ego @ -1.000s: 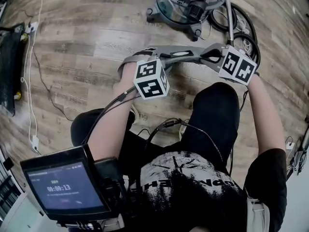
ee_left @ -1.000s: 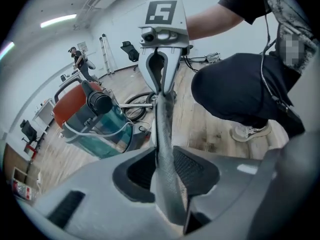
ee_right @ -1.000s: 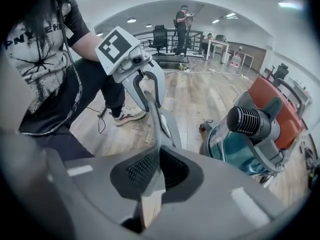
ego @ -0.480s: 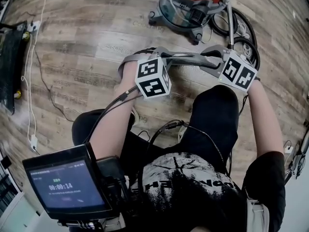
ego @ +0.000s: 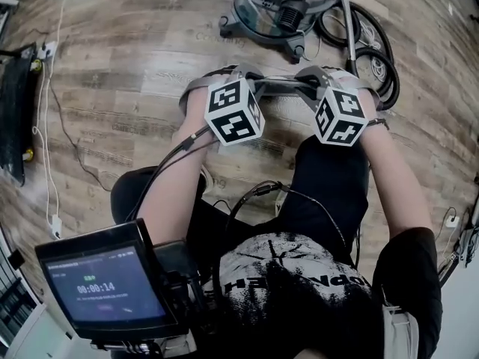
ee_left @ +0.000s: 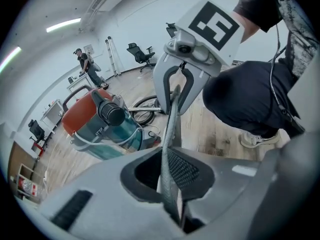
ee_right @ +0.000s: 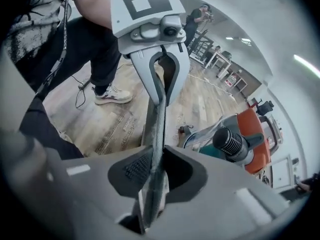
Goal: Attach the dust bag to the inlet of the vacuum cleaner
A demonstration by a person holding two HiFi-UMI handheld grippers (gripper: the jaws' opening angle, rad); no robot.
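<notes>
While right tool [ee_right: 155, 171] closes onto dust bag [ee_left: 172, 124] edge, left tool [ee_left: 172, 173] pinches it firmly; bag hangs short of vacuum cleaner [ego: 278, 6]. Risk: incomplete regrip, bag twists or drops.

Quick count from where I stand: one vacuum cleaner [ego: 273, 6], one black hose [ego: 374, 51], one grey dust bag [ego: 281, 87]. Marker cubes, that's two, here [ego: 234, 111] and here [ego: 340, 117]. One small screen [ego: 105, 290], and one white cable [ego: 46, 126].
</notes>
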